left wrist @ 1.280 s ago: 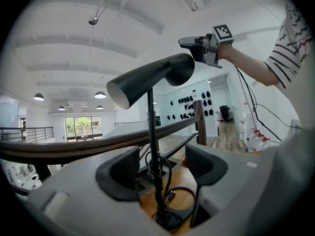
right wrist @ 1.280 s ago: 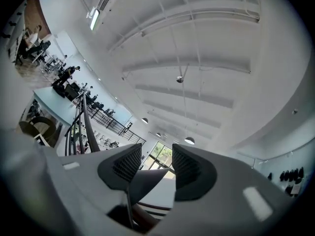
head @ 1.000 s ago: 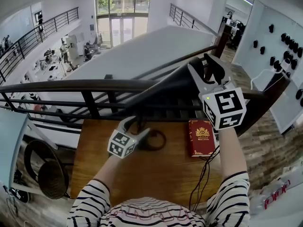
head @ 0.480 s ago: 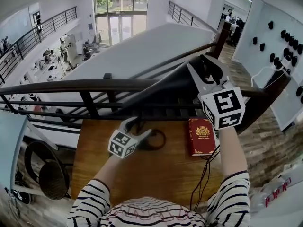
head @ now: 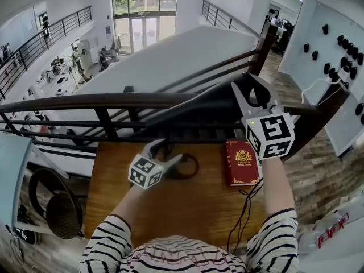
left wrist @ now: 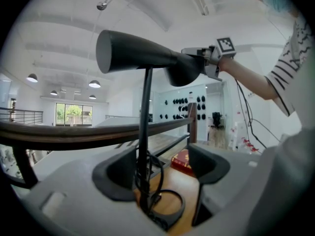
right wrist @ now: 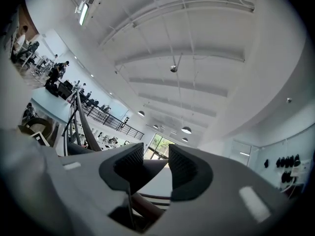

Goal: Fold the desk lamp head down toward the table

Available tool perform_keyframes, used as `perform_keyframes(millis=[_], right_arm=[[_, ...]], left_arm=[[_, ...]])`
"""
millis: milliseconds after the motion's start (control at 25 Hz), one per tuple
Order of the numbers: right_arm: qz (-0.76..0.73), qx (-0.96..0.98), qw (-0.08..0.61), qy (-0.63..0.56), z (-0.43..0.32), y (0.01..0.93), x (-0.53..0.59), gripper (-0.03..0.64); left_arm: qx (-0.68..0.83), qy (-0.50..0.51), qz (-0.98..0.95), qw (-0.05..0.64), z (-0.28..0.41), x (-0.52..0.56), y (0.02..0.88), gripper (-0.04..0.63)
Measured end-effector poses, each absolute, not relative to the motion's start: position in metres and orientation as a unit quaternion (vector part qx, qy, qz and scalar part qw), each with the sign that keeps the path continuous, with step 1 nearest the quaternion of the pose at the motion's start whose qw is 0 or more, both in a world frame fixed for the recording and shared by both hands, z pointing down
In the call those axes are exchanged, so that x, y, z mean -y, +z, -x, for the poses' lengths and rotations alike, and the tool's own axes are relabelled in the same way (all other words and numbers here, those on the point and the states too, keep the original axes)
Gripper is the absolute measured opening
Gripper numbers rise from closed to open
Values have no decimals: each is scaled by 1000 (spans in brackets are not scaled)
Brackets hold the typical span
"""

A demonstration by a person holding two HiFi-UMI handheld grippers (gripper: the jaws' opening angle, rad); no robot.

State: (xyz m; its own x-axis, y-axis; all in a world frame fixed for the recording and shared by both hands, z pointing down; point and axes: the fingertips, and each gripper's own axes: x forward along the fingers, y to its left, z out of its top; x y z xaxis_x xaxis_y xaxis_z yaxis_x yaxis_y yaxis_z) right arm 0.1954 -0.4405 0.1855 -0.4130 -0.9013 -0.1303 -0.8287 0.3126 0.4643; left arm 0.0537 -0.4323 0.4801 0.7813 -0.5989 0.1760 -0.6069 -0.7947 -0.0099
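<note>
The black desk lamp stands at the back of the wooden table [head: 170, 209]. Its long cone head [head: 193, 107] lies roughly level, high above the ring base [head: 190, 166]. My right gripper [head: 245, 84] is at the head's right end. Its jaws have just been closing, and in the right gripper view the dark lamp head [right wrist: 150, 167] fills the gap between the pads of the right gripper [right wrist: 156, 166]. My left gripper [head: 166, 149] sits low by the base. Its jaws have just been opening a little. The thin stem [left wrist: 144, 112] rises between the jaws of the left gripper [left wrist: 162, 168], close to the left pad and clear of the right one.
A red book [head: 242, 162] lies on the table right of the lamp base. A black cable [head: 244, 209] runs toward me along the right side. A dark railing [head: 85, 102] runs just behind the table, with a drop to a lower floor beyond it.
My right gripper has sunk a little with the lamp head's right end between its jaws, and those jaws have narrowed. My left gripper has stayed by the stem.
</note>
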Motion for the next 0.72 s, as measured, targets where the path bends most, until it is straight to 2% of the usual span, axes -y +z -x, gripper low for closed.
perform_keyframes(millis=[720], right_arm=[[-558, 814, 56, -149, -231, 250, 449, 153]], left_arm=[[314, 74, -946, 31, -56, 431, 482, 348]])
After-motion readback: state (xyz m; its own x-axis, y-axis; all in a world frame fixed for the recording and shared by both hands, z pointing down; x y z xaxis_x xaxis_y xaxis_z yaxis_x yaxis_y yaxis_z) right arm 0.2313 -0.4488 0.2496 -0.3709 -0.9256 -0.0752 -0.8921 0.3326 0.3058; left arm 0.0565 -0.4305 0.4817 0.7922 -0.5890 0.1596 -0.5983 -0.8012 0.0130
